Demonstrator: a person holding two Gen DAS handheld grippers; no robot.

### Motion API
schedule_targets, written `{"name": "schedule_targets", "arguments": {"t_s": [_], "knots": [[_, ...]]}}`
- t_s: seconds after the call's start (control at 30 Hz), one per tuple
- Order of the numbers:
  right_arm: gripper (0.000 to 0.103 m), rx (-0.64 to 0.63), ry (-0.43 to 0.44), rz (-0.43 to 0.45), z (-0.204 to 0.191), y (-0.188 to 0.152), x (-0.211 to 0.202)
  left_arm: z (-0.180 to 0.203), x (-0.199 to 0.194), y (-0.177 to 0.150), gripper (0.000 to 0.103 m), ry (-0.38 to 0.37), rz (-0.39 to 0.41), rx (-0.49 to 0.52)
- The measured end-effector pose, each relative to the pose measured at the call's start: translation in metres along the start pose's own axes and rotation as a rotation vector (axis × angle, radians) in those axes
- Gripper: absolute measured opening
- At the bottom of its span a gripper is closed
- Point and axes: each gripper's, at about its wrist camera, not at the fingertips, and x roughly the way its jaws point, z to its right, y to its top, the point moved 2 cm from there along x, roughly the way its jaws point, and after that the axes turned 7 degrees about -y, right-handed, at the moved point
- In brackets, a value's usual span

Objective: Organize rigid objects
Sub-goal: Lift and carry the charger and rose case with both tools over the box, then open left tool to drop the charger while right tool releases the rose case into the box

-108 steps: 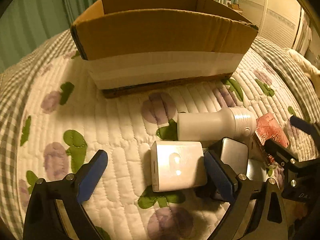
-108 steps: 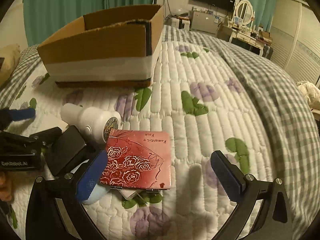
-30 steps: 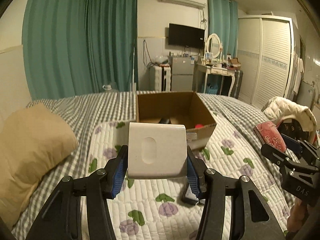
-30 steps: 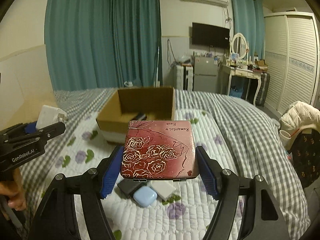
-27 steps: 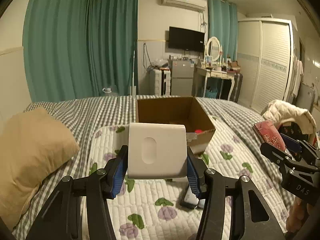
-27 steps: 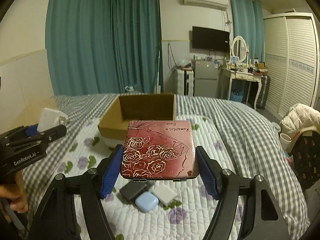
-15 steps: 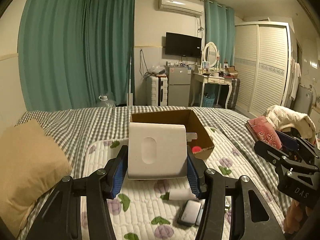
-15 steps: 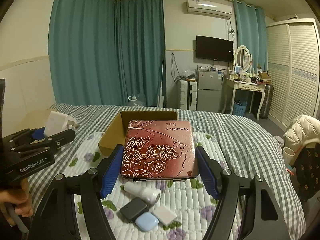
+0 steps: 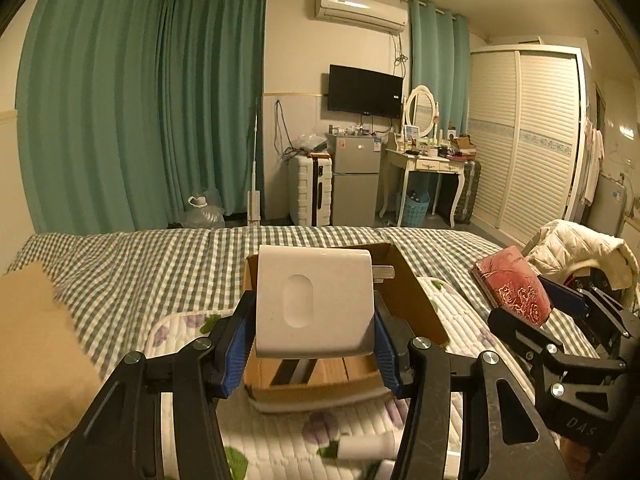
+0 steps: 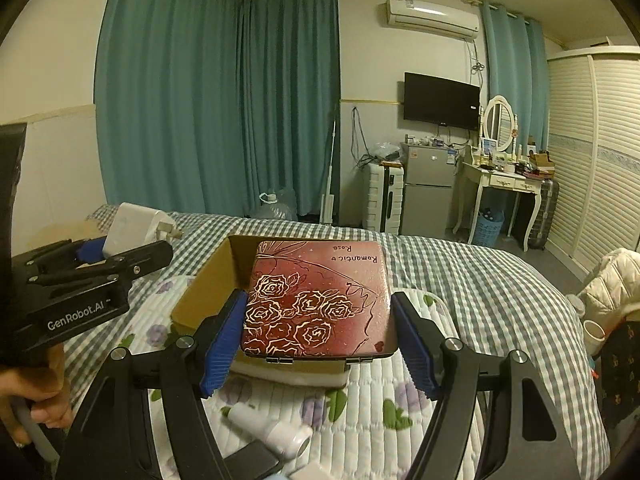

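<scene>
My left gripper [image 9: 314, 344] is shut on a white power adapter [image 9: 314, 304] and holds it above the near edge of the open cardboard box [image 9: 412, 296]. My right gripper [image 10: 318, 330] is shut on a flat red tin with a rose pattern [image 10: 316, 300] and holds it above the box [image 10: 212, 284]. The left gripper with the adapter [image 10: 132, 232] shows at the left of the right wrist view. The right gripper with the tin [image 9: 512, 286] shows at the right of the left wrist view.
The box stands on a quilted floral blanket [image 10: 360, 404] on a checked bed. A white bottle [image 10: 272, 428] and a dark flat case [image 10: 248, 460] lie on the blanket in front. A tan pillow [image 9: 36, 360] lies at left. A white jacket [image 9: 576, 244] lies at right.
Both grippers have closed on the adapter and the tin, lifted them off the blanket and carried them forward over the box. The box now looks nearer and lower in both views.
</scene>
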Motion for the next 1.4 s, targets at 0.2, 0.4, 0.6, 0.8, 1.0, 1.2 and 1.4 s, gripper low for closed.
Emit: {"name": "schedule_targets", "arguments": {"t_s": [0.2,0.4,0.6,0.8,1.0,1.2,1.4], "knots": [[0.071,-0.026,0.0,-0.006,-0.004,0.001,0.04,-0.012,0.048,-0.007,0.054,-0.003,-0.049,-0.004],[0.071,-0.037,0.01,-0.062,-0.01,-0.007,0.088,-0.03,0.085,-0.015,0.054,-0.002,-0.106,-0.02],[0.071,-0.109,0.007,-0.137,-0.019,-0.015,0.135,-0.038,0.121,-0.017,0.054,-0.01,-0.158,-0.001],[0.071,-0.162,-0.006,-0.208,-0.028,-0.025,0.168,-0.038,0.15,-0.021,0.054,-0.044,-0.221,-0.003],[0.071,-0.248,-0.038,-0.203,-0.037,-0.03,0.177,-0.045,0.163,-0.027,0.055,-0.031,-0.276,-0.024],[0.072,-0.232,-0.012,-0.223,-0.035,-0.03,0.179,-0.043,0.16,-0.027,0.059,-0.028,-0.281,-0.028],[0.082,-0.208,-0.032,-0.181,-0.032,-0.024,0.158,-0.043,0.139,-0.013,0.08,0.019,-0.228,-0.028]]}}
